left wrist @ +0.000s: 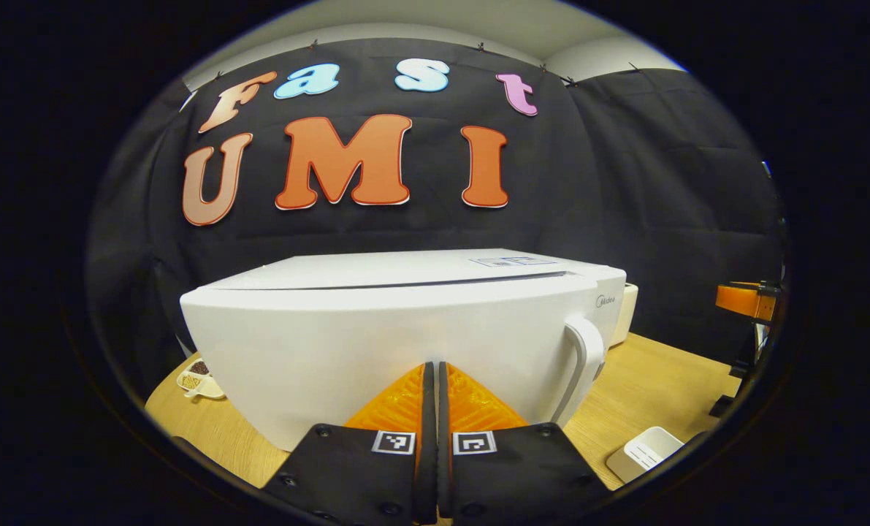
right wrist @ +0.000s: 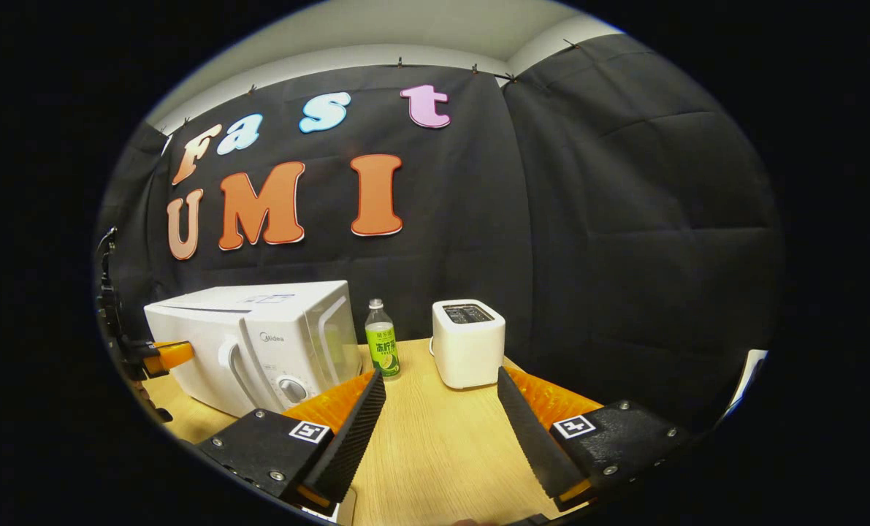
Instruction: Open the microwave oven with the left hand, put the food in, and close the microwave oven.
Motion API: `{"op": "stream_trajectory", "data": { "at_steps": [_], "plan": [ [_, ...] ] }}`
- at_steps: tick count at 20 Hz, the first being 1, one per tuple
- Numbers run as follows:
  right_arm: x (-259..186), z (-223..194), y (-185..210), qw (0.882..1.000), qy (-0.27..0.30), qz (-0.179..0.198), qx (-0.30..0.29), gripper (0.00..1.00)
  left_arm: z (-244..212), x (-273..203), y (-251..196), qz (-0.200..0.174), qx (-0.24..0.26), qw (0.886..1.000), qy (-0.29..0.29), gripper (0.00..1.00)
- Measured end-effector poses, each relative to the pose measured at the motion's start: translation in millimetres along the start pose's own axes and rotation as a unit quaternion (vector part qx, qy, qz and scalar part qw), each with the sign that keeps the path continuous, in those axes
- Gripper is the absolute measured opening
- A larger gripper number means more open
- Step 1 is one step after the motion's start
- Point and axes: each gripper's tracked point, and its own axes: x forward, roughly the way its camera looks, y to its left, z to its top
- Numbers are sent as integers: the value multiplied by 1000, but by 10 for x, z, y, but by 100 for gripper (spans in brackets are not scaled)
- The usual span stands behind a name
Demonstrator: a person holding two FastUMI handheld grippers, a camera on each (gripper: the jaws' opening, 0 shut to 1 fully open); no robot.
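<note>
- My left claw (left wrist: 435,380) has its 2 fingers pressed together with nothing between them, its tips close to the white front of the microwave oven (left wrist: 405,329).
- My right claw (right wrist: 440,409) is spread wide and empty above the bare tabletop (right wrist: 435,453).
- The microwave oven sits on the tabletop at the left in the right gripper view, door closed, with a bottle (right wrist: 381,349) and a toaster (right wrist: 468,343) beside it.
- The door handle (left wrist: 584,358) is a curved vertical bar at the door's right edge, just right of my left claw. I judge that is the place to hook or pinch.
- The handle looks stiff, smooth plastic, so I expect a slippery grip; I would close around its middle and pull along the hinge arc.
- The oven body looks heavy enough to stay put, though a sharp tug might slide it.
- A small dish (left wrist: 199,380) with something dark on it lies left of the oven; it may be the food, but I cannot tell.
</note>
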Motion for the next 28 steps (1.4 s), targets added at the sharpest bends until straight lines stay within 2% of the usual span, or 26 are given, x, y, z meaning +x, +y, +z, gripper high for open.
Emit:
{"op": "stream_trajectory", "data": {
  "at_steps": [3, 5, 8, 11, 12, 15, 18, 21, 22, 23, 24, 25, 28],
  "plan": [
    [97, -87, -55, 1000, 6, -9, -3, 95, 107, 37, -64, -4, 9, 1000, -19, 5],
    [147, -136, -71, 1000, 11, -14, -4, 95, 78, 57, -41, 9, 18, 1000, -14, 5],
    [157, -168, -37, 1000, 16, -12, 0, 96, 115, 82, -46, 20, 16, 999, -22, 5],
    [111, -160, -6, 1000, 19, -9, 2, 95, 106, 118, -86, 7, 19, 1000, -18, 5],
    [79, -129, 10, 1000, 17, -7, 3, 95, 89, 76, -5, 16, 25, 1000, -10, 5],
    [-22, 9, 87, 1000, 9, -4, -2, 95, 103, -110, 62, 11, 21, 1000, 0, 5],
    [-174, 153, 207, 1000, -1, 4, -4, 95, 234, -392, 242, 26, 22, 999, -8, 5],
    [-342, 308, 399, 1000, -11, 21, -2, 95, 384, -696, 406, 21, -15, 1000, -7, 5],
    [-403, 357, 464, 1000, -15, 25, -3, 95, 441, -824, 509, 27, -23, 999, -10, 0],
    [-468, 415, 521, 999, -19, 29, -5, 100, 548, -948, 634, 38, -19, 999, -19, 5],
    [-533, 477, 570, 999, -23, 34, -9, 95, 662, -1055, 804, 55, -8, 998, -26, 5],
    [-601, 552, 625, 999, -28, 38, -12, 95, 740, -1184, 914, 65, -5, 997, -34, 8],
    [-788, 790, 825, 997, -44, 57, -13, 95, 947, -1527, 1137, 66, -27, 996, -46, 8]
  ]
}}
